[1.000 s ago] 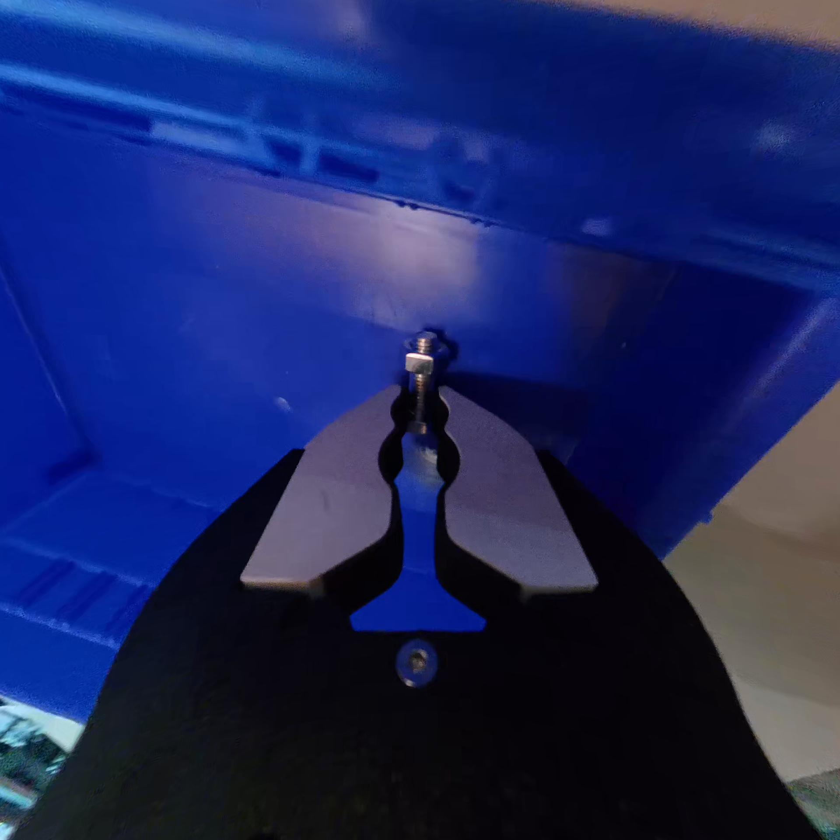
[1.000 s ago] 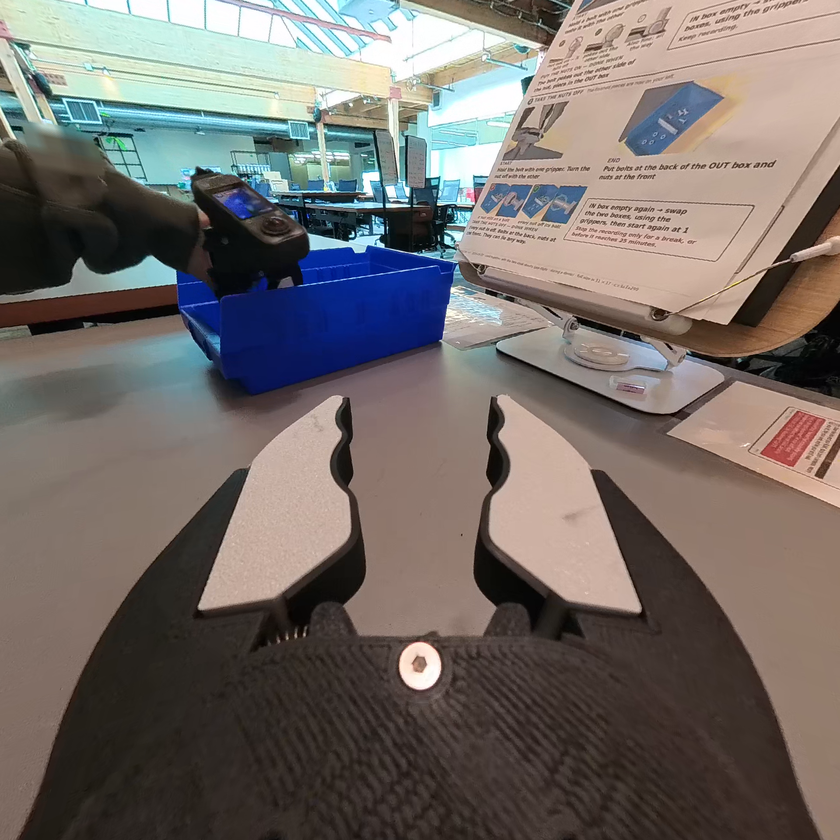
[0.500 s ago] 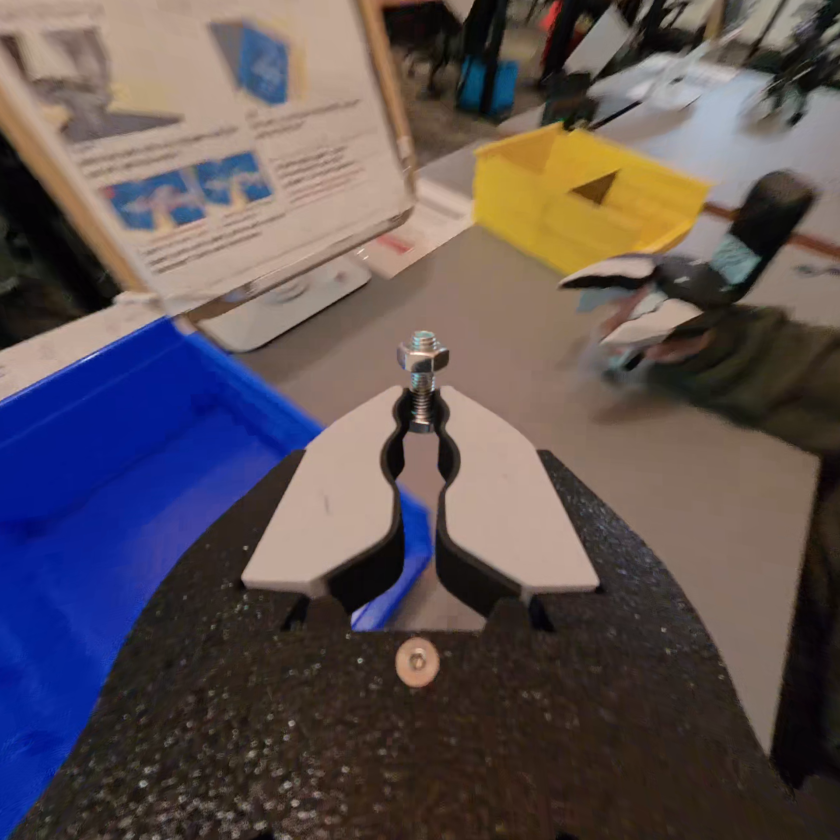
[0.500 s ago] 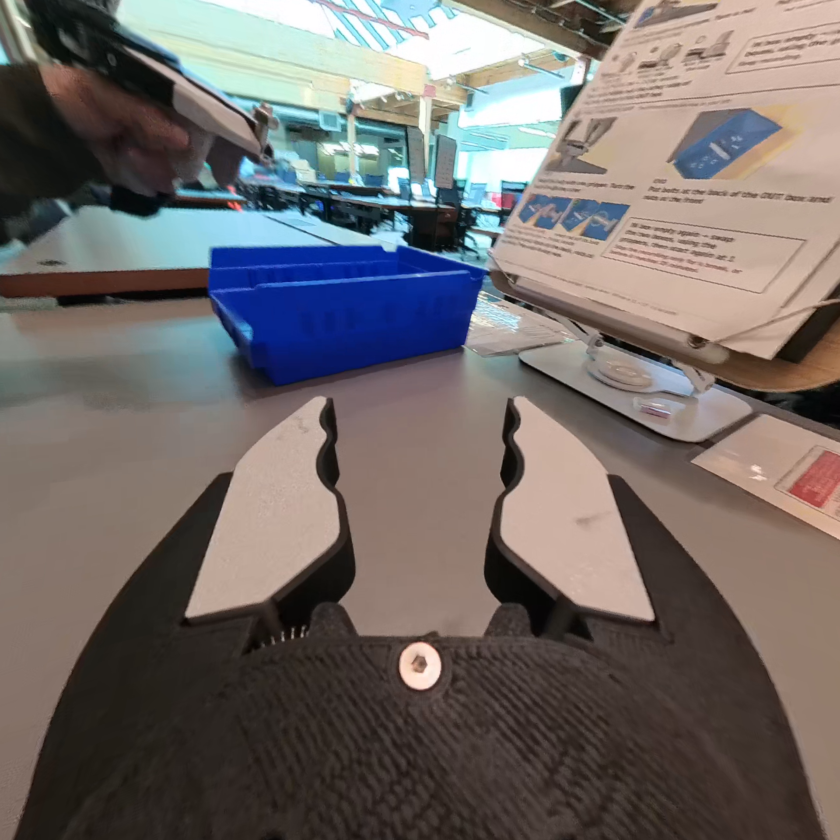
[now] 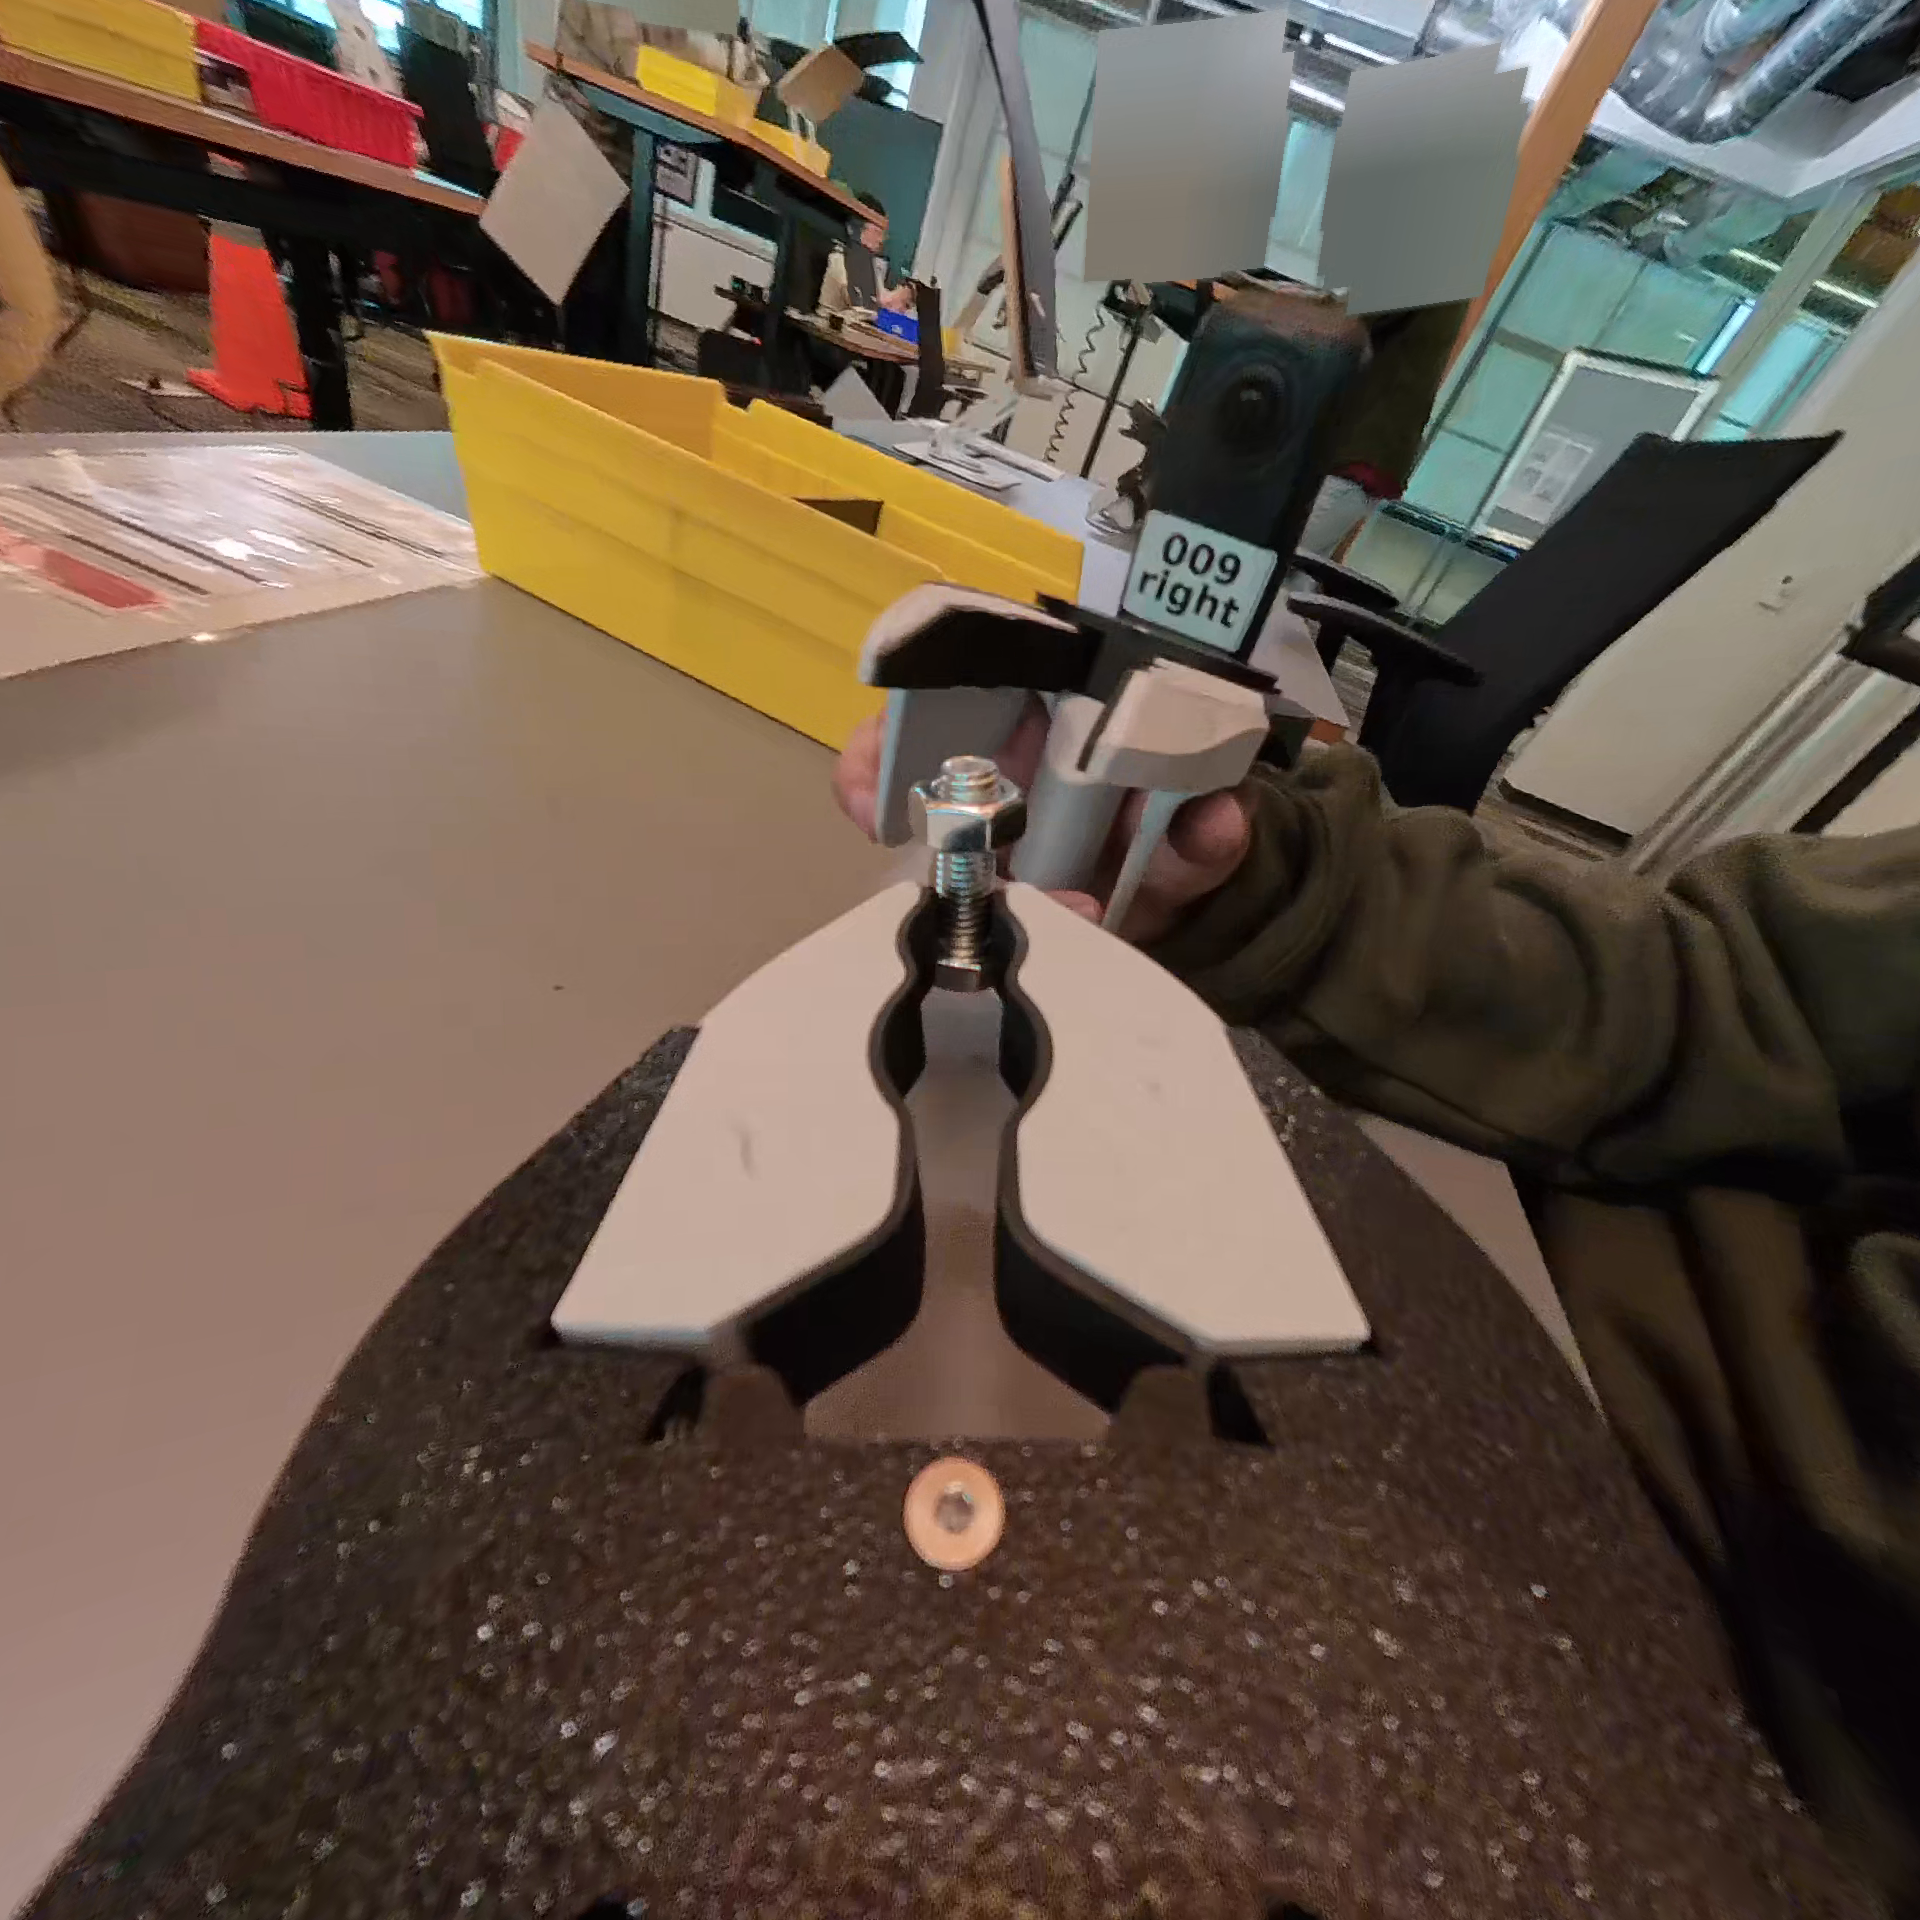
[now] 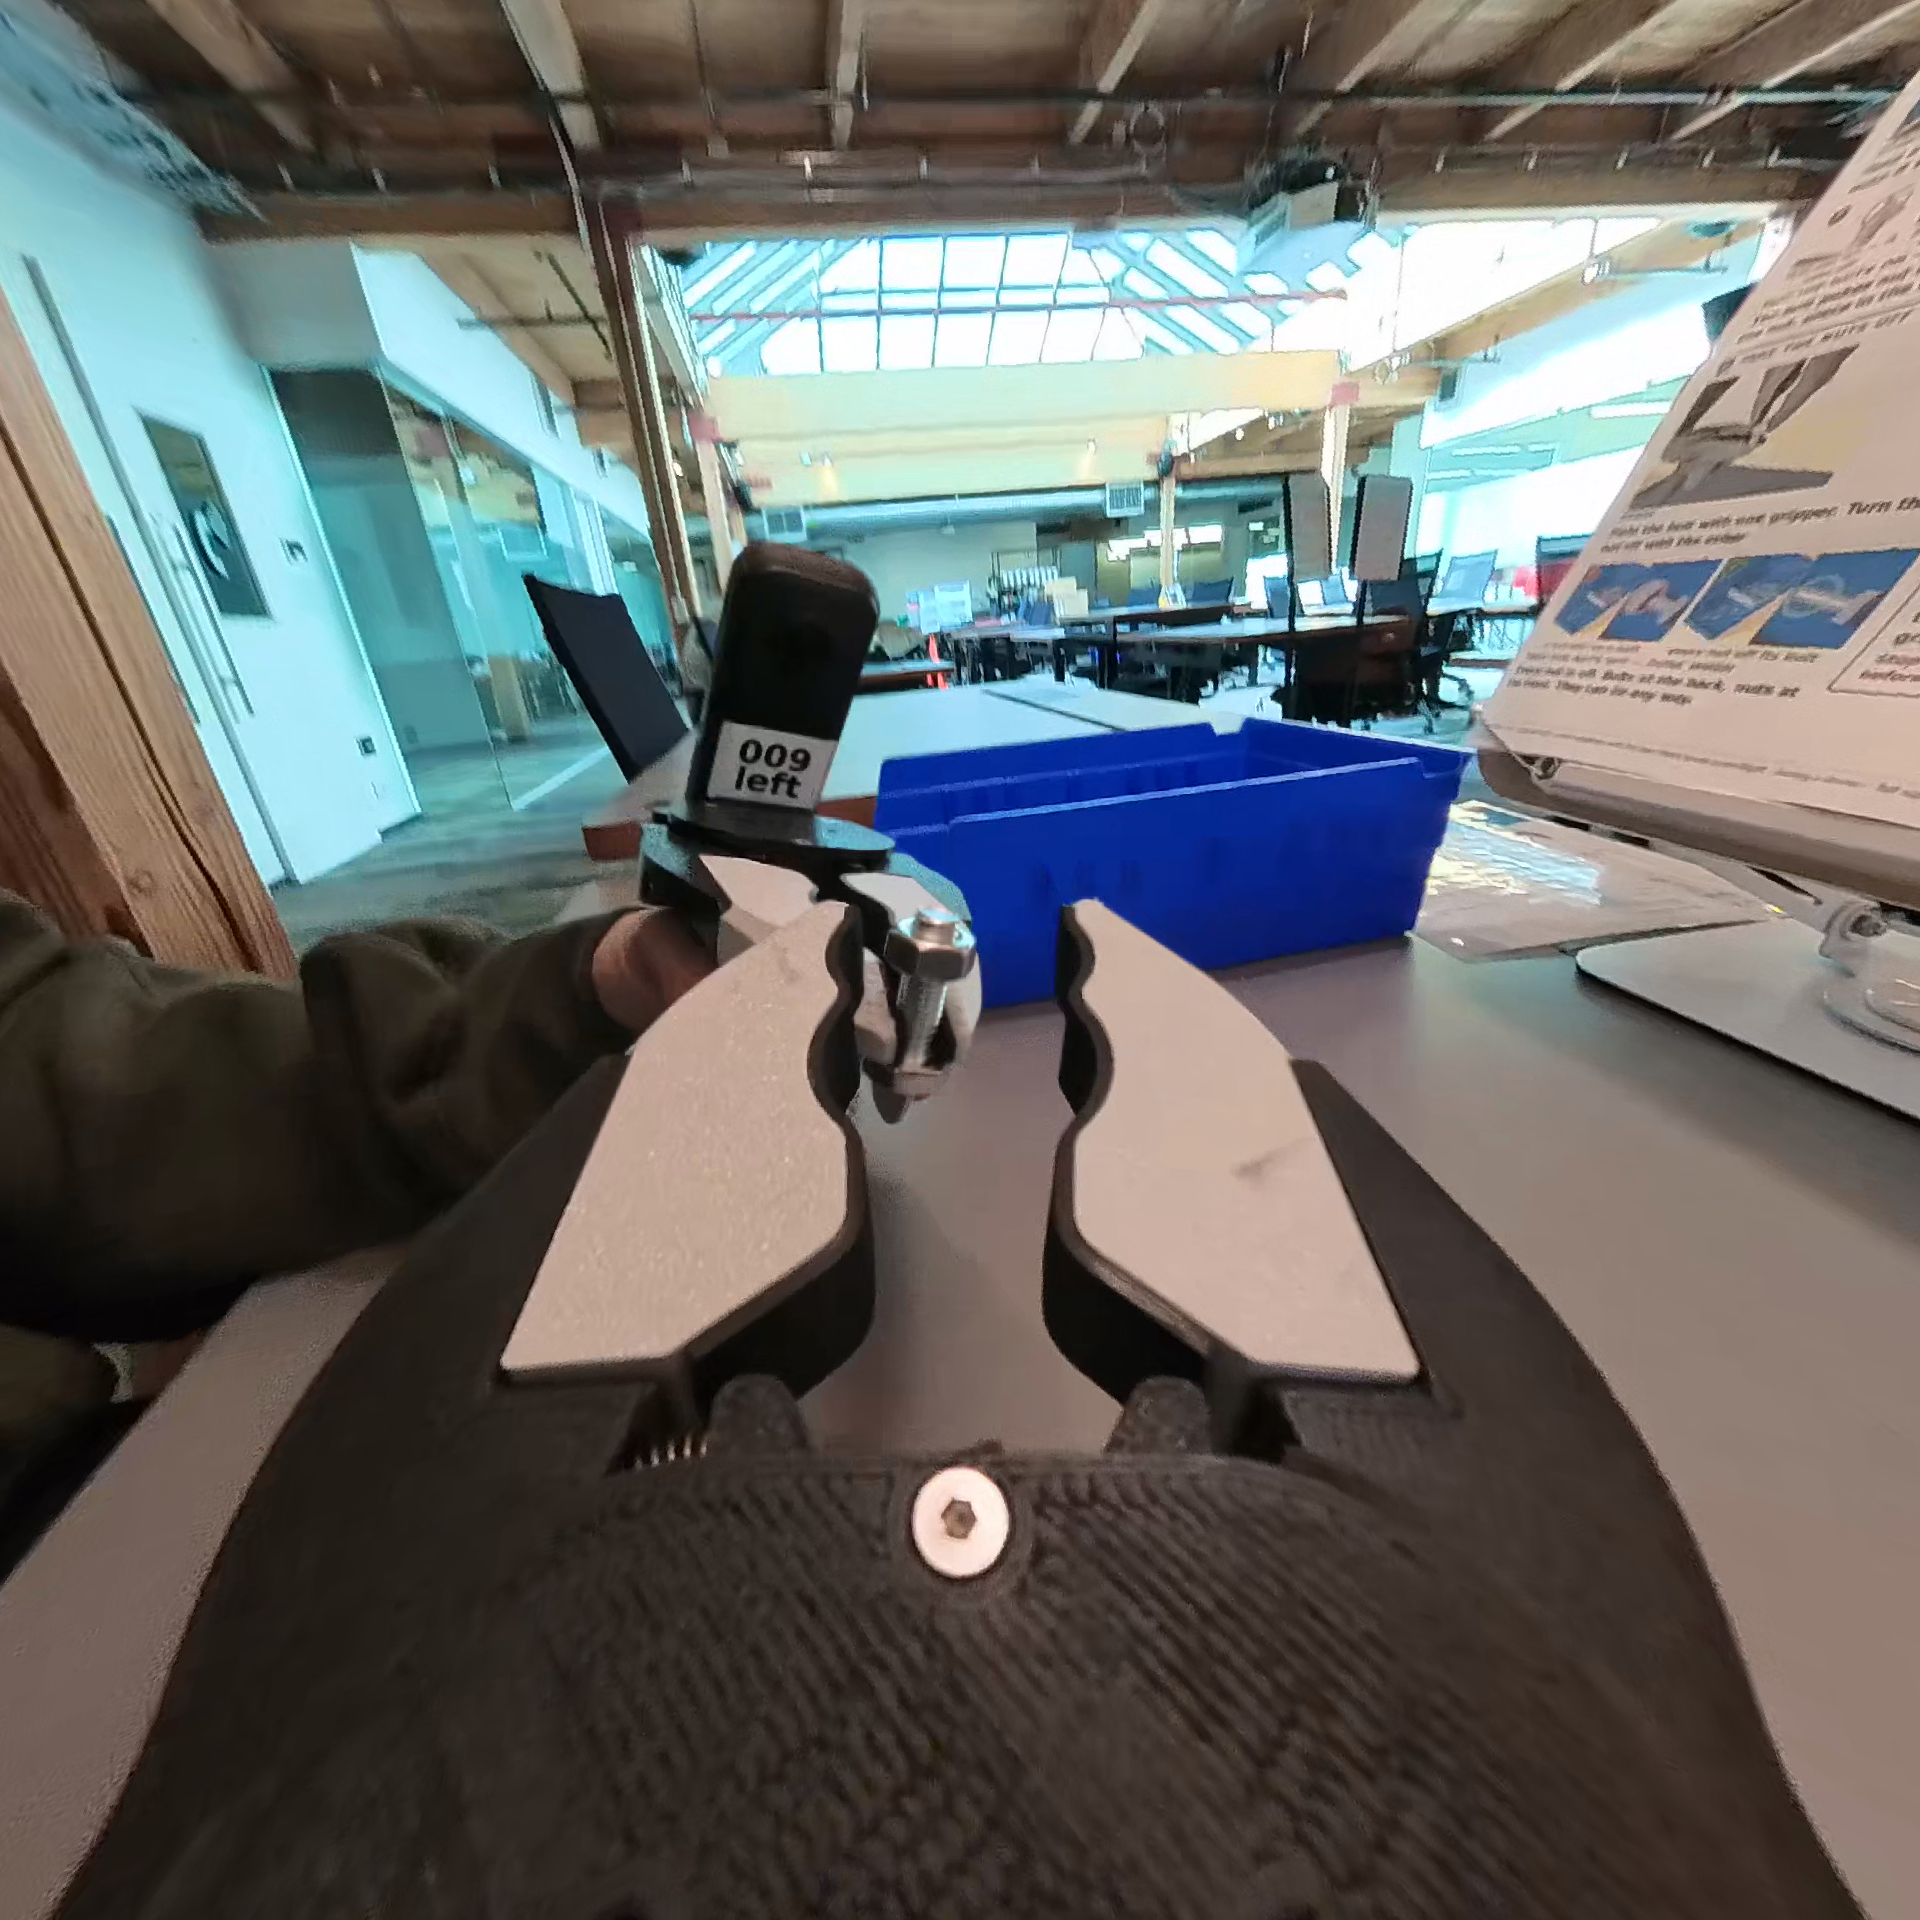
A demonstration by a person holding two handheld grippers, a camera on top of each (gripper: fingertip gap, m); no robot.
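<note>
My left gripper point(image 5: 961, 899) is shut on a silver bolt point(image 5: 961, 868), gripping it near the head. The threaded end points up and carries a hex nut point(image 5: 964, 812). My right gripper point(image 6: 961, 925) is open and empty, level with the bolt. In the right wrist view the bolt point(image 6: 923, 997) and nut point(image 6: 932, 940) stand just inside the right gripper's left fingertip, held by the left gripper point(image 6: 920, 1039). In the left wrist view the right gripper point(image 5: 1039, 727) faces me just behind the nut, held by a hand in an olive sleeve point(image 5: 1507, 987).
A yellow bin point(image 5: 727, 561) stands on the grey table point(image 5: 364, 831) behind the right gripper. A blue bin point(image 6: 1195, 852) stands behind the left gripper. A printed sheet on a tilted stand point(image 6: 1714, 582) is at the right, and flat papers point(image 5: 208, 530) lie nearby. The grippers are tip to tip, or close to it.
My left gripper has lifted the bolt out of the blue bin and swung it over the table to face the right gripper. The right gripper rose and turned left towards it, still open.
</note>
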